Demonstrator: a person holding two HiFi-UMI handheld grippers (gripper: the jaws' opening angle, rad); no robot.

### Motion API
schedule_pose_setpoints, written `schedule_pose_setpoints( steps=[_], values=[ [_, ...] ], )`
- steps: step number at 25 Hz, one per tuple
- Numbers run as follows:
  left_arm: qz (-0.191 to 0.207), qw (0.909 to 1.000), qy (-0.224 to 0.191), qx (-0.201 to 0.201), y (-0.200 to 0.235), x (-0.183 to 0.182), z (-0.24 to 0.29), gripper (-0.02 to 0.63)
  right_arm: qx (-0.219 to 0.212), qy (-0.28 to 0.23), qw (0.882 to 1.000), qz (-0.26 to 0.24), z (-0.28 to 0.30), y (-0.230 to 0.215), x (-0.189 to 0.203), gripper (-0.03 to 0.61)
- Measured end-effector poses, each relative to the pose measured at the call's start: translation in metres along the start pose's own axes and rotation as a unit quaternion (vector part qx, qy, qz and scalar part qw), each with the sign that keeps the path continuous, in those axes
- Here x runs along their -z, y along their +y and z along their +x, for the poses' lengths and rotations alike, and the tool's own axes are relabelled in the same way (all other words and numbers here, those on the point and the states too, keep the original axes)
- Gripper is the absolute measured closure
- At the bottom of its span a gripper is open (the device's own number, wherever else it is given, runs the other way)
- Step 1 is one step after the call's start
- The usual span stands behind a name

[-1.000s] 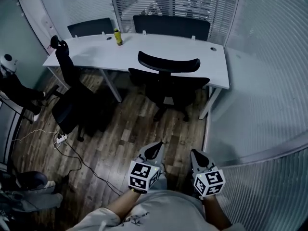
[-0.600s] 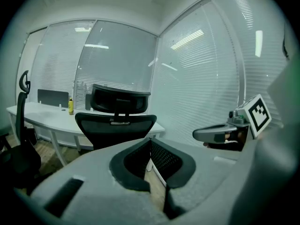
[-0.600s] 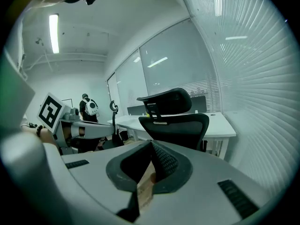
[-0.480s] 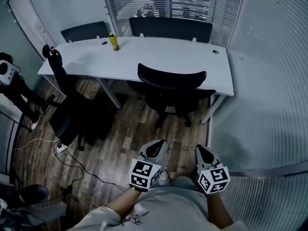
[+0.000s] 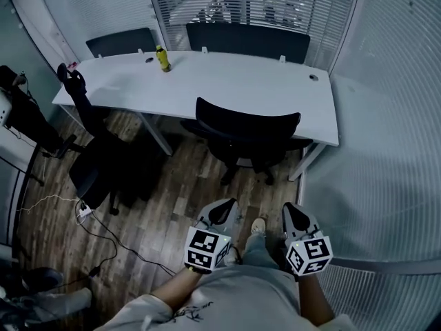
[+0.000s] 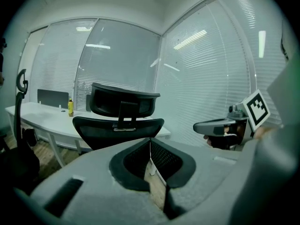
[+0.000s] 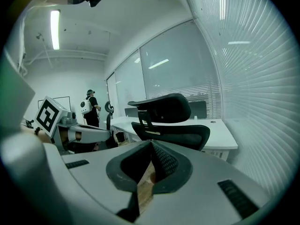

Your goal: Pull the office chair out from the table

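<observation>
your left gripper (image 5: pixel 222 212) and right gripper (image 5: pixel 295 216): jaws pinched together, holding nothing | office chair (image 5: pixel 247 126) at 12 o'clock, well apart | seat half under white table (image 5: pixel 207 81), hard to make out

White worktop (image 5: pixel 227 74), black chair (image 5: pixel 244 126), yellow bottle (image 5: pixel 162 58); floor (image 5: pixel 172 198) of brown wood planks. Left tool (image 5: pixel 223 210) and right tool (image 5: pixel 293 214): grey bodies with black tips, each bearing black-and-white square markers. Blinds (image 5: pixel 255 5): pale grey horizontal slats.

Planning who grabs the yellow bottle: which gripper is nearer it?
Left. In the head view the left gripper is short of the yellow bottle and slightly to its right; the right gripper is farther right.
</observation>
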State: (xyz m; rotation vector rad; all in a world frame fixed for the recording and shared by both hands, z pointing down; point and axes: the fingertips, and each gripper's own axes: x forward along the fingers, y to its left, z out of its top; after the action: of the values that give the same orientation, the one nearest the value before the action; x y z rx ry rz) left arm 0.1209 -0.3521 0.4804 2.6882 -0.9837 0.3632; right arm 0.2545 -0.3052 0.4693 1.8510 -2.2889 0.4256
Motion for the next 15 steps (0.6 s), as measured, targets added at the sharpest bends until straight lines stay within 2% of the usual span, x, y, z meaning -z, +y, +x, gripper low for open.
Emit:
schedule_pose_setpoints(
  steps=[6, 11, 12, 15],
  values=[
    [-0.001, 0.9997, -0.01, -0.024, 0.018, -0.02, 0.03, 0.6, -0.015, -0.016, 1.0, -0.015, 0.035, -0.028, -0.031, 0.571],
    [-0.006, 0.9986, -0.013, -0.051, 0.033, -0.028, 0.058, 0.592, -0.023, -0.008, 0.999, -0.03, 0.063, -0.055, -0.04, 0.571],
    [-0.007, 0.9983, -0.014, -0.056, 0.035, -0.029, 0.065, 0.578, -0.025, -0.008, 0.999, -0.032, 0.068, -0.062, -0.041, 0.571],
    [-0.01, 0.9975, -0.015, -0.068, 0.042, -0.032, 0.084, 0.478, -0.032, -0.015, 0.999, -0.042, 0.085, -0.08, -0.047, 0.571]
  ],
)
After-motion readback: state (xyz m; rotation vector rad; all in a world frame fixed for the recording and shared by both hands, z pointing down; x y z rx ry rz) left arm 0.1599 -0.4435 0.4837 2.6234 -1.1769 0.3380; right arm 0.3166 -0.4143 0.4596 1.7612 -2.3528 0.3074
